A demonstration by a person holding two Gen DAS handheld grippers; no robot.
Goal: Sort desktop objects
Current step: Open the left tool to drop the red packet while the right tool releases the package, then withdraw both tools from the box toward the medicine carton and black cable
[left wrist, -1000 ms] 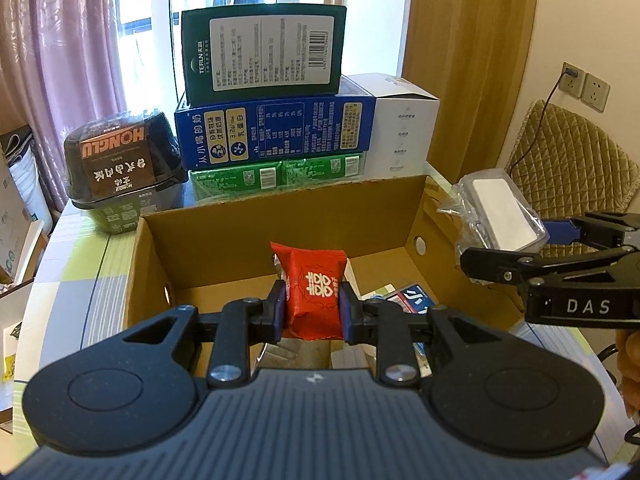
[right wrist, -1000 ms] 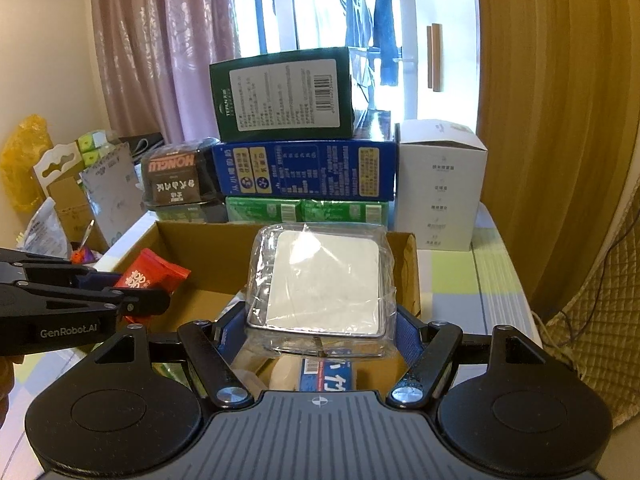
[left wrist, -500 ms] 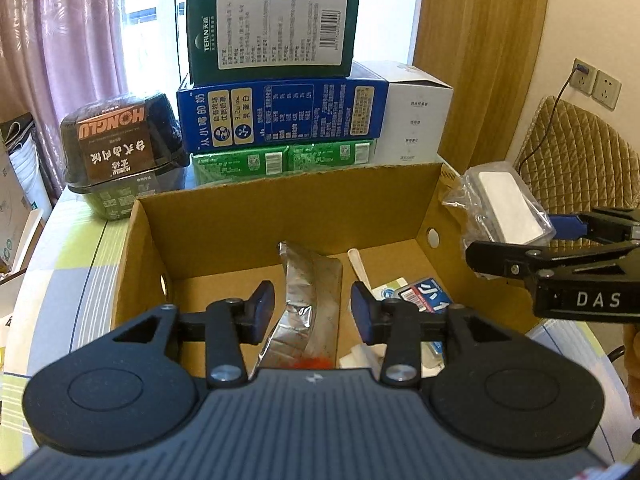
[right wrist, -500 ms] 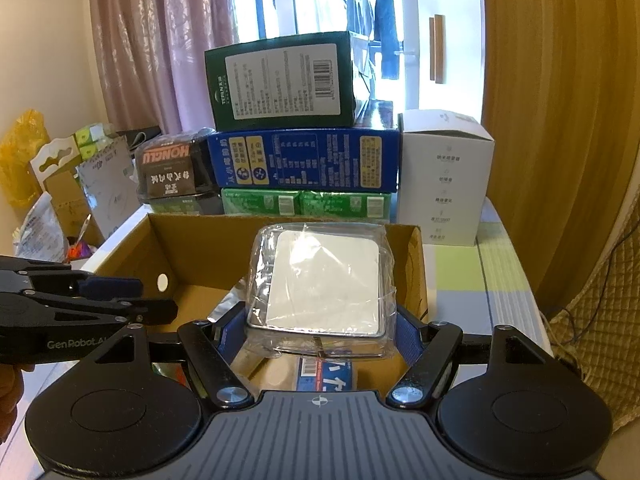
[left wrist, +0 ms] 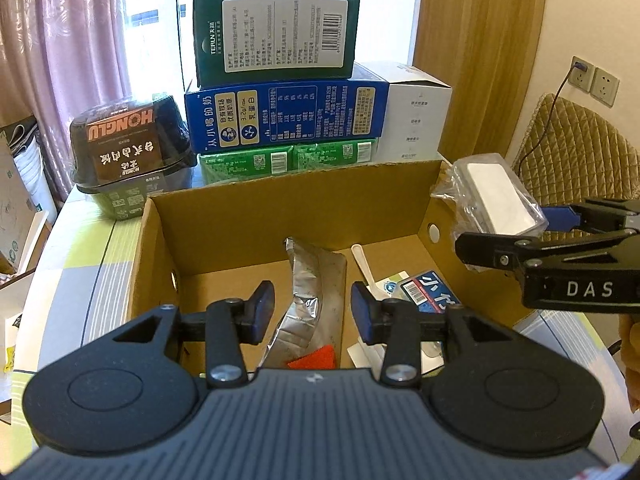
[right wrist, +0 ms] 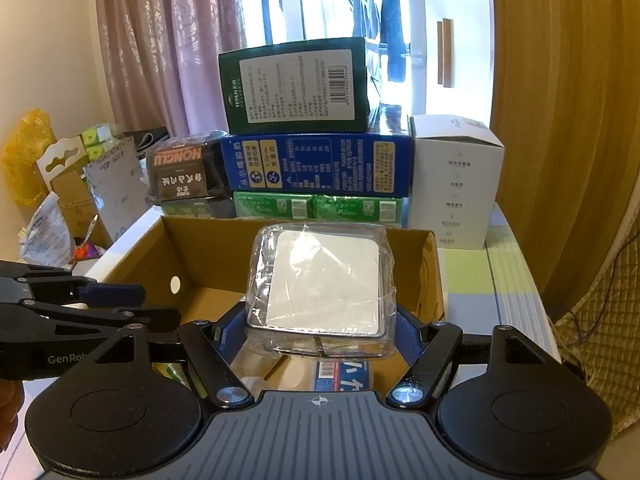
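Note:
An open cardboard box (left wrist: 288, 196) (right wrist: 200, 248) stands on the table. My left gripper (left wrist: 313, 312) hovers over it, open and holding nothing. Below it, inside the box, lies the red packet (left wrist: 314, 358), only a corner showing, beside a silver foil pouch (left wrist: 316, 292), a white spoon (left wrist: 362, 264) and a blue-labelled pack (left wrist: 430, 292) (right wrist: 344, 374). My right gripper (right wrist: 320, 334) (left wrist: 516, 236) is shut on a white square item in clear plastic wrap (right wrist: 324, 284) (left wrist: 494, 196), held above the box's right wall.
Behind the box rises a stack: green packs (left wrist: 288, 160), a blue carton (left wrist: 288, 116), a dark green box (left wrist: 276, 32), plus a white box (left wrist: 416, 120). A black Honglu container (left wrist: 128, 152) sits at the back left. A quilted chair (left wrist: 580, 148) stands right.
My left gripper opened and let go of the red packet, which dropped into the box. The right gripper kept its hold on the wrapped item and barely moved.

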